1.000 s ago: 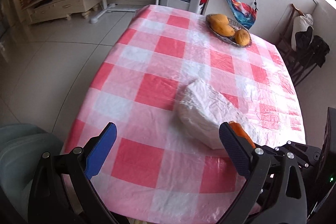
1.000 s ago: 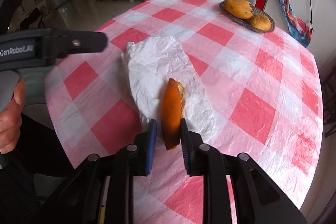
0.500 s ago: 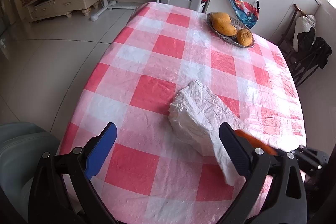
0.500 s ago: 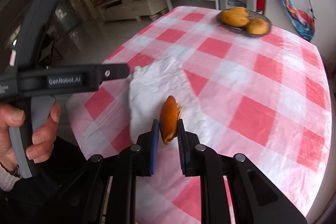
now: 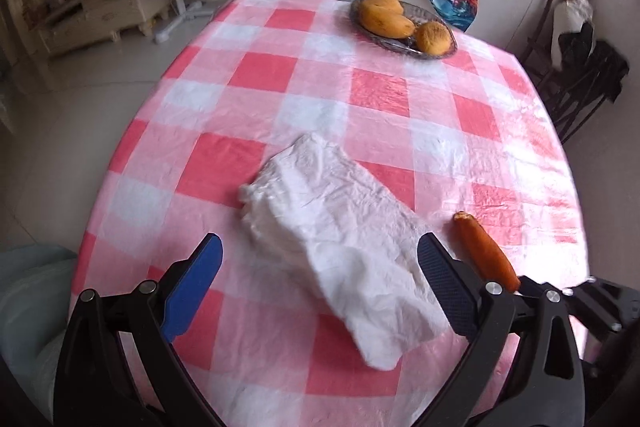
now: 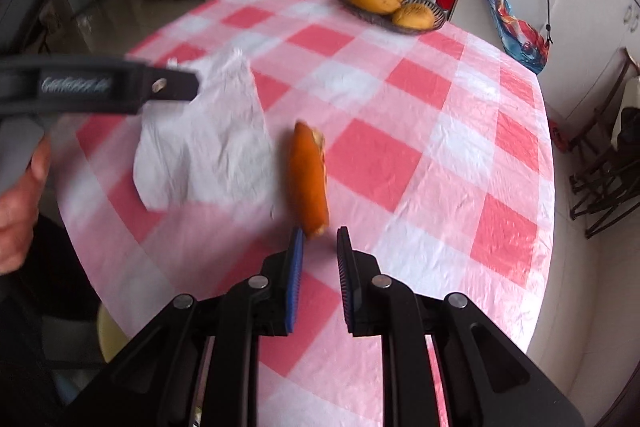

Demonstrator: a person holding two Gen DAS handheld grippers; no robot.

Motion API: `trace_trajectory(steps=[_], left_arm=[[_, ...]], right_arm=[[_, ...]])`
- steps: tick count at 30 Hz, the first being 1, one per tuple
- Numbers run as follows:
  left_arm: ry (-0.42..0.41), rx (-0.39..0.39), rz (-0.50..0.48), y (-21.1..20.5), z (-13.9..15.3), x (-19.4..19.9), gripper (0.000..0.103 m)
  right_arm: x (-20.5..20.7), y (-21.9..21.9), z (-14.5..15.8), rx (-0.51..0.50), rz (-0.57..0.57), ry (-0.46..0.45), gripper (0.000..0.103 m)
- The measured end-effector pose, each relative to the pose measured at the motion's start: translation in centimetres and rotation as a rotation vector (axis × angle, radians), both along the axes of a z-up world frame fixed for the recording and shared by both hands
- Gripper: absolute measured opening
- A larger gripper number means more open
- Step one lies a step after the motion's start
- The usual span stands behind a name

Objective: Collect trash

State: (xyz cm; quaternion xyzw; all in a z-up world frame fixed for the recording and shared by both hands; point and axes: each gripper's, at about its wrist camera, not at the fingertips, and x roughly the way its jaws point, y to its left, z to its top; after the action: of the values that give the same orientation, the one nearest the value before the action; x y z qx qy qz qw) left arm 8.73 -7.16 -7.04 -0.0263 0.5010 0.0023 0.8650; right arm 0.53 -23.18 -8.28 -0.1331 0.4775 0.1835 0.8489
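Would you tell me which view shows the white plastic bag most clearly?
The left wrist view: the white plastic bag lies sharp and whole between the open left gripper fingers. The right wrist view shows it blurred, its upper corner hidden behind the left gripper.

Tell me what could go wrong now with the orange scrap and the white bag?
The right gripper, whose jaws have just been closing, pinches the orange scrap only at its near end; it may slip out and fall. The left gripper is open above the white bag, which lies near the edge of the table; a careless push might slide it off.
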Motion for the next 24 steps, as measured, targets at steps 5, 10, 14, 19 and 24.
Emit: trace_trajectory(steps=[5,10,14,19,24], left_arm=[[-0.006,0.132,-0.039,-2.4,-1.0,0.4,0.094],[0.009,0.126,-0.128,-2.6,-1.8,0.6,0.052],[0.027,0.063,-0.214,-1.9,-1.6,0.1,0.007],[0.034,-0.068,-0.238,0.7,-0.6,-0.6,0.004],[0.052,-0.25,-0.272,3.0,0.3,-1.4,0.004]], right_arm=[[0.1,-0.7,0.4,0.025,-0.027,-0.051,0.057],[0.1,0.0,0.9,0.039,-0.009,-0.079,0.06],[0.3,0.5,1.0,0.038,-0.006,-0.095,0.061],[0.2,0.9,1.9,0.072,-0.002,-0.137,0.061],[-1.0,4.0,2.3,0.054,0.117,-0.194,0.065]])
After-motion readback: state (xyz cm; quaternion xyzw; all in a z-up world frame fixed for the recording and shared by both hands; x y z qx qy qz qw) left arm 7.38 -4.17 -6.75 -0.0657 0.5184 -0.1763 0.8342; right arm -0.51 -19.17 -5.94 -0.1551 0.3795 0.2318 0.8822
